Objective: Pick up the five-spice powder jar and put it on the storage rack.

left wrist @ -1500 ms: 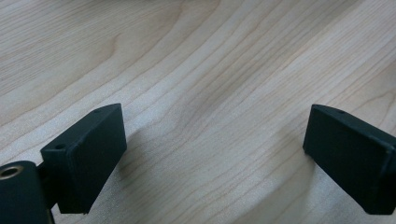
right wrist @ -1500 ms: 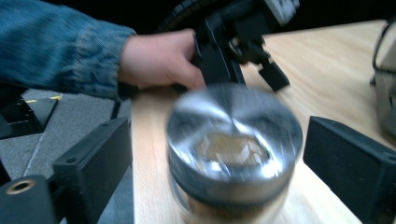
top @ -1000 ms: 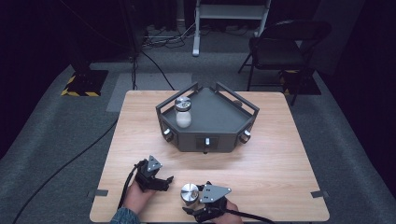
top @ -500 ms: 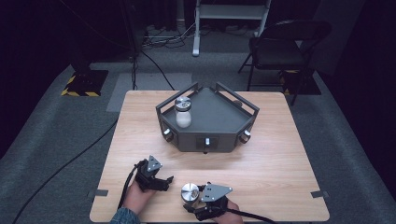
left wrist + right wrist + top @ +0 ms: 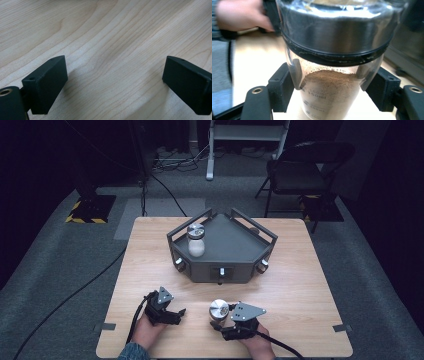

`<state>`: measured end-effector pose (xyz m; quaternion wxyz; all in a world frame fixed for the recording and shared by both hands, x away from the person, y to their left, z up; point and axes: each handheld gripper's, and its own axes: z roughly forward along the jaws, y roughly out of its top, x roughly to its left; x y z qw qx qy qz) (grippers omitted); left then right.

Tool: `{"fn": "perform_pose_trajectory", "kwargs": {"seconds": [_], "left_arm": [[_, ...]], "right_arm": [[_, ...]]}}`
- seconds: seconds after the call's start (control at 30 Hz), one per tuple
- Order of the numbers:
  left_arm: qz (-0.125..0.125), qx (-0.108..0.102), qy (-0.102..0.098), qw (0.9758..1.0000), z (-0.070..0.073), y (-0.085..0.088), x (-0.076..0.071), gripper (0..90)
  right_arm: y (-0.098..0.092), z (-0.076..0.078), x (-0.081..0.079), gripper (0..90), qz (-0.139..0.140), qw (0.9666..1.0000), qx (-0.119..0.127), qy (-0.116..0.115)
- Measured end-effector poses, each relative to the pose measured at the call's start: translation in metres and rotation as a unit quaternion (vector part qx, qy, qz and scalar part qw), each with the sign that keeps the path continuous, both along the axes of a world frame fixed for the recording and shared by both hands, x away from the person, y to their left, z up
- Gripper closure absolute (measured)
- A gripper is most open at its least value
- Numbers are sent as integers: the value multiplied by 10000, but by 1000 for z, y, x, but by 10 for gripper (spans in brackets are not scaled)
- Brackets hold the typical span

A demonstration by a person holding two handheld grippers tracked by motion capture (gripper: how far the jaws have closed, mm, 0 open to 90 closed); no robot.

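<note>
The work looks to be loading spice jars onto the dark five-sided tray (image 5: 235,240) that stands toward the far half of the wooden table (image 5: 300,290). One jar of white powder (image 5: 195,240), metal-lidded, already stands upright inside the tray near its left rail, so that part seems done. A second jar (image 5: 332,65), glass with a steel lid and brown powder, with volume marks printed on its wall, is in hand but nowhere near the tray yet: in the high view it sits at the near edge of the table, well apart from the tray, so carrying and setting it down are left, by my reading

The right gripper (image 5: 222,320) is clamped on this brown-powder jar, its pads (image 5: 282,87) pressing the glass on both sides just under the lid, with the jar upright. The hand comes in from the bottom edge, gripper pointing left across the table

The left gripper (image 5: 172,315) lies low over bare wood beside it, jaws wide apart with nothing between them, apparently idle
</note>
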<state>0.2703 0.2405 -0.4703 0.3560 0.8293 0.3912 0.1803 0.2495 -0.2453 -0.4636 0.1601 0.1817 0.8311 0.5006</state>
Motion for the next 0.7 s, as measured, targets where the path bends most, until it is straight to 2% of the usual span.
{"fn": "perform_pose_trajectory", "kwargs": {"seconds": [0.27,0.43,0.7], "left_arm": [[0,1,1,10000,0,0,0,57],[0,0,0,10000,0,0,0,58],[0,0,0,10000,0,0,0,58]], "right_arm": [[-28,3,8,302,-752,9972,-43,9],[-38,2,13,302,-1047,9944,-103,39],[-49,1,18,302,-1323,9910,-180,102]]}}
